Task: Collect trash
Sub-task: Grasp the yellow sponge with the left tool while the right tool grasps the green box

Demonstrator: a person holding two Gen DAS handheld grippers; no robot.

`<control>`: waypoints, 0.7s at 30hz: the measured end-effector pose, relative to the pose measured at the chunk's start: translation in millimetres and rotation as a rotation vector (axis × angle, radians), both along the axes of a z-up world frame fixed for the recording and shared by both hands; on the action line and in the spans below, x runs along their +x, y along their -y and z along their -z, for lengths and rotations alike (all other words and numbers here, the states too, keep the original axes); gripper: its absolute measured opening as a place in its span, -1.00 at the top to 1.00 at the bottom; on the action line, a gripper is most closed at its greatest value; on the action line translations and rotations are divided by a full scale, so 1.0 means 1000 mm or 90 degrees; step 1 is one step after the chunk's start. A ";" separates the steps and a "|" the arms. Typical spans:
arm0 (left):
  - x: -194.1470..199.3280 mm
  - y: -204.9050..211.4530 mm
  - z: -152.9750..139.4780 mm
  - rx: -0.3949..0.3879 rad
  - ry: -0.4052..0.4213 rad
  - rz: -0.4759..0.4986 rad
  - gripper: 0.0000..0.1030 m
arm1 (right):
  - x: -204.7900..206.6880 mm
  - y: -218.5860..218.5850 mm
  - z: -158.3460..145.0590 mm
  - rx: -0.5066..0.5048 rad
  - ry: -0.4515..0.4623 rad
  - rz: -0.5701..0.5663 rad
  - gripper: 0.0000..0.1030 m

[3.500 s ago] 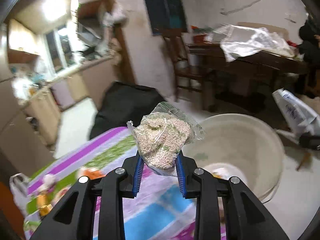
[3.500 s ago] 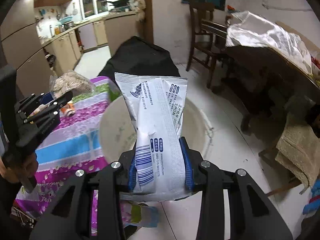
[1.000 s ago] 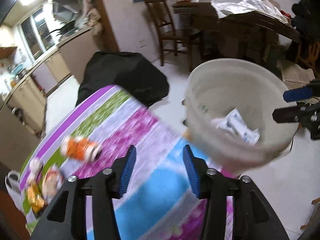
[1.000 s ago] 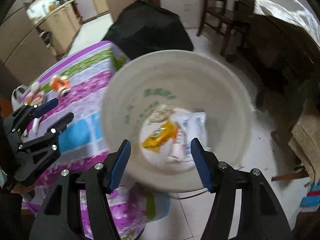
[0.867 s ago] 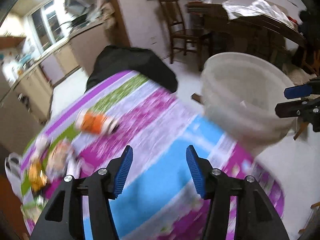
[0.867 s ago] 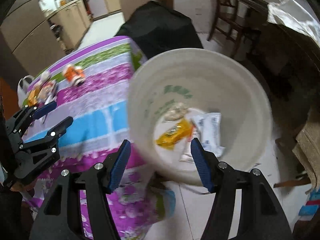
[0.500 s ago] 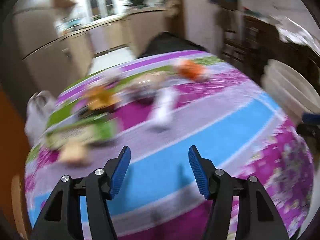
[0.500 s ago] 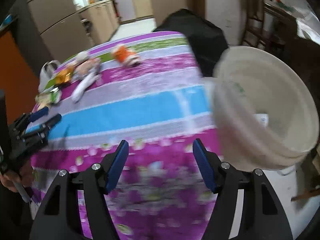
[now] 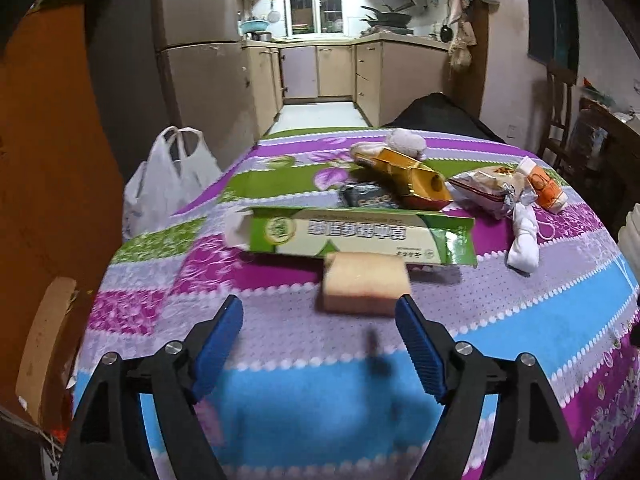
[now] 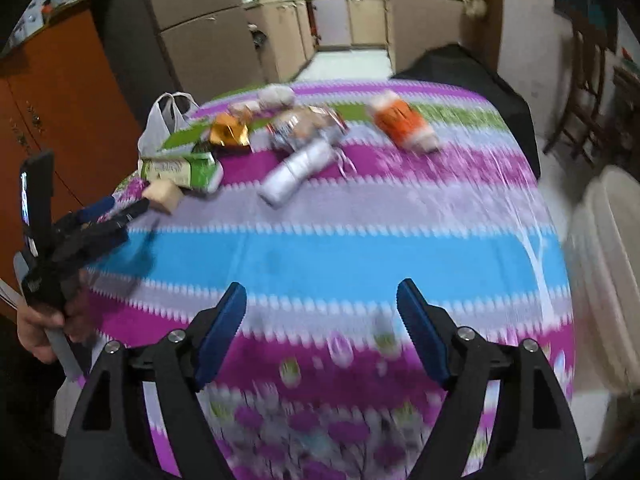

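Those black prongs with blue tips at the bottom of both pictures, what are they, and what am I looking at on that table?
They are handheld grippers, one in each of a person's hands, each with a fisheye camera looking out along its two fingers. One picture comes from the left gripper, the other from the right gripper. In the right view you also see the left one from the side, with the hand holding it.

Both grippers hold nothing; their jaws are opening.

On the flowered tablecloth lies trash: a tan sponge-like block nearest the left gripper, a long green box behind it, a gold wrapper, a snack packet, an orange-and-white pack and a white roll. The white bucket stands off the table's right edge.
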State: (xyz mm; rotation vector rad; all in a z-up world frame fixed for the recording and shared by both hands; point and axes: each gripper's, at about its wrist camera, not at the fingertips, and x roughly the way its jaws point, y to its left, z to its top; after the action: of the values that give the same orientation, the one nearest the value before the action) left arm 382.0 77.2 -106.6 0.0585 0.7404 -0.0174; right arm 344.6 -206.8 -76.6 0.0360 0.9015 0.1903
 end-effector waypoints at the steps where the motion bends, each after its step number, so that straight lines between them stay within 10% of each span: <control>1: 0.005 0.003 0.003 -0.009 0.000 0.012 -0.58 | 0.005 -0.003 -0.001 -0.005 0.003 -0.003 -0.48; 8: 0.031 0.017 0.013 -0.017 -0.040 0.064 -0.54 | 0.034 -0.020 -0.004 -0.033 0.011 -0.036 -0.49; 10: 0.037 0.016 0.019 -0.037 -0.063 0.072 0.03 | 0.042 -0.029 -0.005 -0.046 0.019 -0.061 -0.48; 21: -0.024 -0.028 0.003 -0.080 -0.018 0.039 0.06 | 0.090 -0.107 -0.005 -0.129 0.034 -0.347 -0.48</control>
State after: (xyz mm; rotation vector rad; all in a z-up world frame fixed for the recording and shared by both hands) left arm 358.5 104.9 -110.0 -0.0395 0.7647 -0.1243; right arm 434.2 -100.2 -71.4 -0.4048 0.8580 0.6024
